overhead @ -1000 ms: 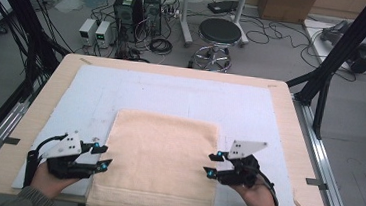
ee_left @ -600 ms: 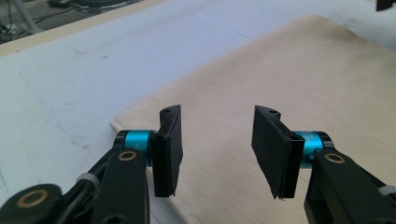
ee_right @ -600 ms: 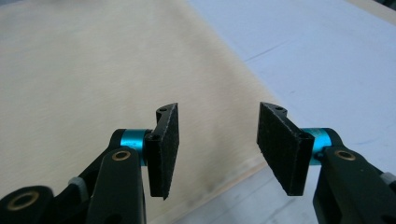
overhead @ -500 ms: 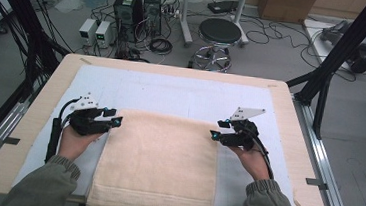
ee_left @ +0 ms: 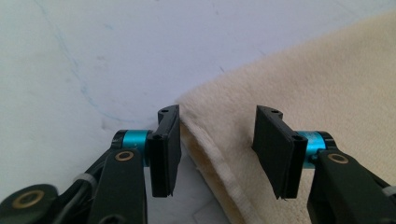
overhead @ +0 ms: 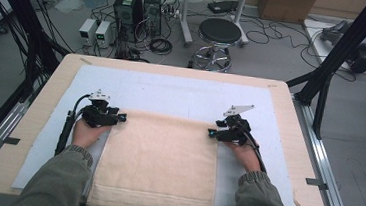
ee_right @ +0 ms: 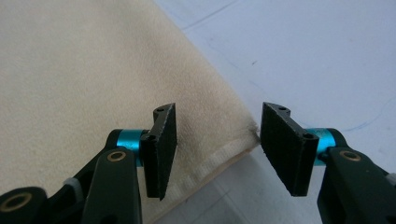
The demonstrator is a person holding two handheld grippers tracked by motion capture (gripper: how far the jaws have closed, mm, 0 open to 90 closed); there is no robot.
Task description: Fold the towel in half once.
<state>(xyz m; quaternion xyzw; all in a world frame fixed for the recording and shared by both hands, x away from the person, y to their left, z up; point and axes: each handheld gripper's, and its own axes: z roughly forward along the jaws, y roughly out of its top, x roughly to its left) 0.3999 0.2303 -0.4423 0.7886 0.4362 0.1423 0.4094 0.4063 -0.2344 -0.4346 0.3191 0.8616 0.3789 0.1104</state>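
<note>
Since the earlier frames we have slid both hands away from us along the towel's (overhead: 158,166) sides, up to its far corners. Our left gripper (overhead: 119,118) sits at the far left corner, its jaws apart and just opened wider, the corner between them but not pinched. Our right gripper (overhead: 211,133) straddles the far right corner, jaws apart and opened wider over the last second. Flat on the white mat (overhead: 171,94), the towel overhangs the table's (overhead: 34,120) near edge.

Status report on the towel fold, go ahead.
Left hand-held gripper open, jaws straddling the towel far-left corner. Right hand-held gripper open, just widened, astride far-right corner. Towel flat on the white mat. Nothing in the way.
</note>
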